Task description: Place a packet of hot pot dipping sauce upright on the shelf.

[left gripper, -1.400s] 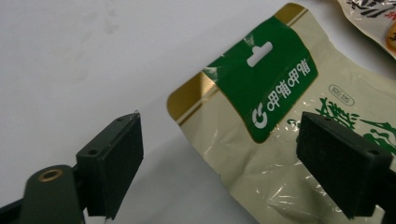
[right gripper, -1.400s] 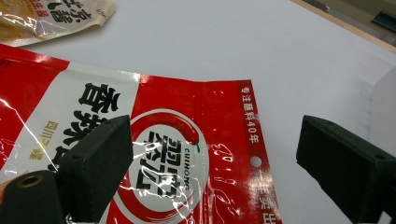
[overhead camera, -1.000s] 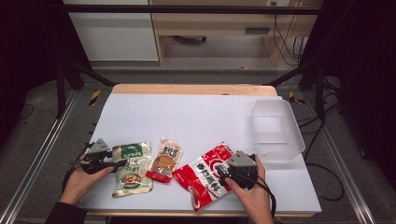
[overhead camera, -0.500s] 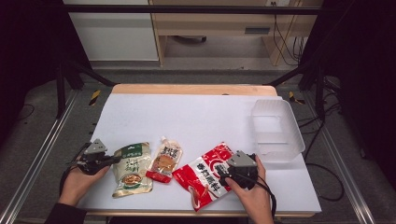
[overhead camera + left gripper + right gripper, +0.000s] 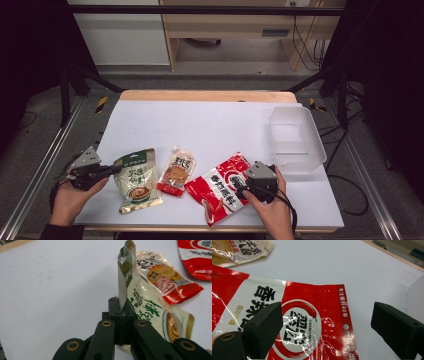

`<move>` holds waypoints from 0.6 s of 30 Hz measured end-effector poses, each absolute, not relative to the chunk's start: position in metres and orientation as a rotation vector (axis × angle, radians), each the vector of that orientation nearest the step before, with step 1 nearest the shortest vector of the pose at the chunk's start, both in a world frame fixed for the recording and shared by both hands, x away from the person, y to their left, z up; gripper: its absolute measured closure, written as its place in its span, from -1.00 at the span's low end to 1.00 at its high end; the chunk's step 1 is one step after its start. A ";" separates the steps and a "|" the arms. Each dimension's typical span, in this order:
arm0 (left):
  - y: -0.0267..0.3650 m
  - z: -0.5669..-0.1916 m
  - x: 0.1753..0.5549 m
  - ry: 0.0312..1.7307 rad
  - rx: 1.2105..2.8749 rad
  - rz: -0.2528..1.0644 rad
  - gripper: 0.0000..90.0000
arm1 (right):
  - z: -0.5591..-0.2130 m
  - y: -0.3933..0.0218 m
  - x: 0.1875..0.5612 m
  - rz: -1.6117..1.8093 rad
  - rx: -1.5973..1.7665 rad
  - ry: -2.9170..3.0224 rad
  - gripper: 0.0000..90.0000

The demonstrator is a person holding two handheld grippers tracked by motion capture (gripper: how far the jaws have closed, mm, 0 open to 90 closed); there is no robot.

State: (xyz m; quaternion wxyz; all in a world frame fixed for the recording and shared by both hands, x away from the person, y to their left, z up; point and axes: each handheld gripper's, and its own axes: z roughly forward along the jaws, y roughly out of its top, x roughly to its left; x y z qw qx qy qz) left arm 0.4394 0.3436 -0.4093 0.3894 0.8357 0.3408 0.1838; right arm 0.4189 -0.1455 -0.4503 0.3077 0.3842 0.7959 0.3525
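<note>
A: White table [image 5: 215, 125], clear bin [image 5: 296, 140] at right edge, apparently empty.

B: Left gripper [image 5: 121, 315] clenched on green pouch [image 5: 140, 310] near front-left corner; right gripper [image 5: 327, 327] gapes over red pouch [image 5: 294, 322]. Nothing binned yet.

Green packet [image 5: 136, 181]: near the table's [image 5: 210, 122] front-left corner, left of the spouted pouch [image 5: 175, 173], touching it.
Spouted pouch: between green packet and red packet [image 5: 220, 188].
Red packet: front edge, right of centre.
Plastic tub [image 5: 296, 140]: right edge, behind the red packet.
</note>
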 end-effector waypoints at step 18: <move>0.316 -0.350 0.410 0.657 2.166 0.557 1.00 | -0.448 -0.144 0.416 0.973 0.982 2.119 -0.71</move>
